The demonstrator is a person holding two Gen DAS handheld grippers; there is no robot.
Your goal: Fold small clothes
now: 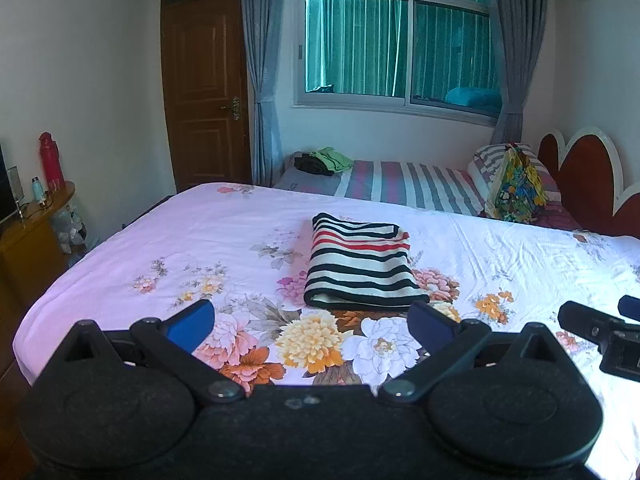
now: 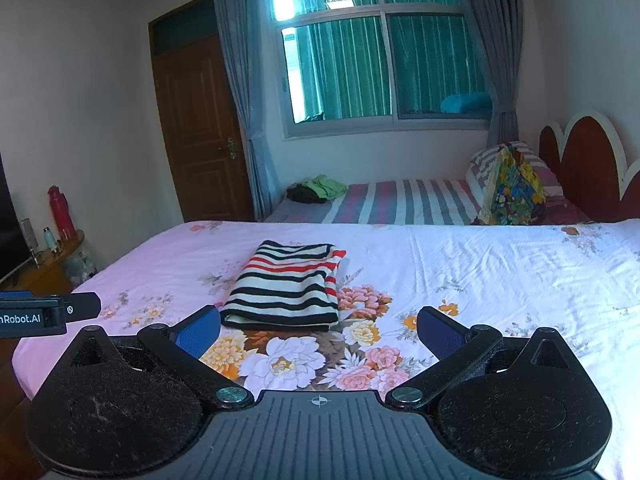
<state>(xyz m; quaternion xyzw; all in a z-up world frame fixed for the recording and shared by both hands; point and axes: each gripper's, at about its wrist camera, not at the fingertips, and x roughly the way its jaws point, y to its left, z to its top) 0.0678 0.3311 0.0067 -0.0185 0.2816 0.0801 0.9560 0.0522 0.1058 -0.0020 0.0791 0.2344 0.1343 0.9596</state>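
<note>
A small striped garment (image 1: 360,260), black, white and red, lies folded into a neat rectangle on the floral bed sheet (image 1: 160,240). It also shows in the right wrist view (image 2: 288,288). My left gripper (image 1: 312,316) is open and empty, held just short of the garment's near edge. My right gripper (image 2: 318,330) is open and empty, with the garment ahead and slightly left of it. The right gripper's body shows at the right edge of the left wrist view (image 1: 600,336). The left gripper's body shows at the left edge of the right wrist view (image 2: 44,314).
A second bed (image 1: 400,184) with a striped cover stands behind, holding green and dark clothes (image 1: 324,162) and a colourful bag (image 1: 516,188). A wooden cabinet with a red flask (image 1: 50,160) is at the left. A door (image 1: 204,92) and window are beyond.
</note>
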